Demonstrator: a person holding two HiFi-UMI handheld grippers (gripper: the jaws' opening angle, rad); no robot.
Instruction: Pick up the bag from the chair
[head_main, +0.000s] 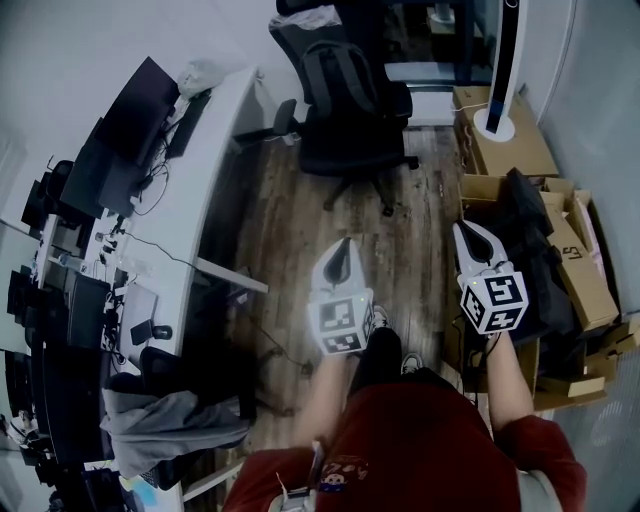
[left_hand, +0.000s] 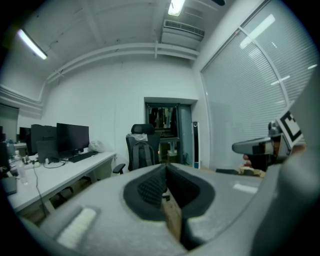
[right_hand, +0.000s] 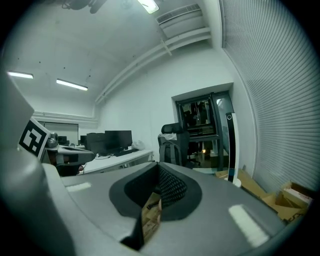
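A grey-and-black backpack (head_main: 341, 72) leans upright on the seat of a black office chair (head_main: 352, 140) at the far end of the wooden floor. The bag (left_hand: 141, 154) and chair show small and distant in the left gripper view, and again as bag (right_hand: 170, 152) in the right gripper view. My left gripper (head_main: 345, 244) and right gripper (head_main: 463, 229) are held side by side well short of the chair and point toward it. Each has its jaws shut tip to tip with nothing between them.
A long white desk (head_main: 215, 150) with monitors (head_main: 135, 115) and cables runs along the left. Cardboard boxes (head_main: 505, 150) and a dark bag (head_main: 530, 235) line the right wall beside a white tower unit (head_main: 500, 70). A chair with a grey jacket (head_main: 165, 425) stands at lower left.
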